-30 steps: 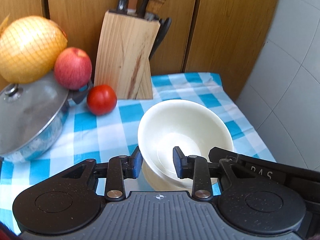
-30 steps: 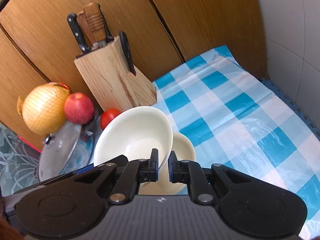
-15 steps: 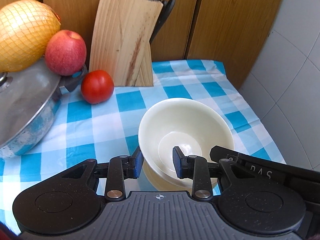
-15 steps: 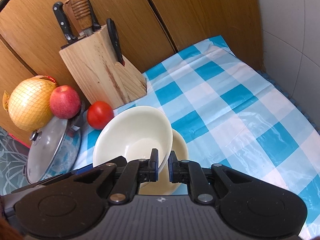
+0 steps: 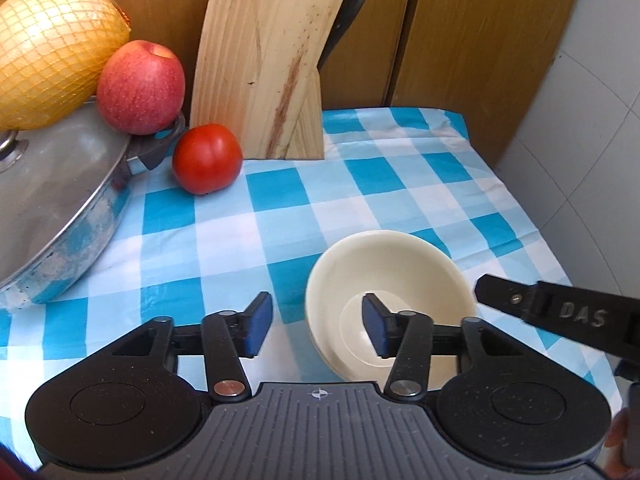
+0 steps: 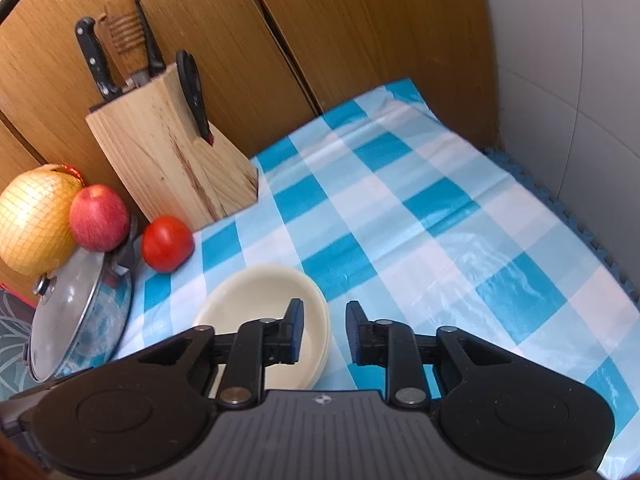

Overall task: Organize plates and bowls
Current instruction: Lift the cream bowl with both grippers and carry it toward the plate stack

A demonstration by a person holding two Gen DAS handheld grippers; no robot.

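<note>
Nearest in the left wrist view, the left claw [image 5: 316, 324] has its jaws opening; the near rim of the cream bowl [image 5: 404, 264] stands between the blue pads, but neither pad presses on it, one pad hanging over the cloth and the other inside the bowl. A second rim shows just under the bowl's near edge, so it appears nested in another bowl, though how many are stacked cannot be told. A dark finger of the right claw [image 5: 560, 312] reaches in from the right, just beside the bowl's far side rim.

In the right wrist view, the right claw [image 6: 323, 330] is also opening, its jaws apart with the bowl's [image 6: 256, 292] right rim between them and no pad touching it.

The bowl rests on the blue and white checked cloth [image 5: 360, 184] that covers the counter. Farther back and to the left lies a tomato [image 5: 207, 158], just beside the handle of a lidded pan [image 5: 60, 200]. An apple [image 5: 141, 86] and a netted yellow fruit [image 5: 52, 52] rest on the pan's lid. Behind the tomato a wooden knife block [image 5: 264, 64] stands against the wooden cabinet doors [image 5: 472, 40].
</note>
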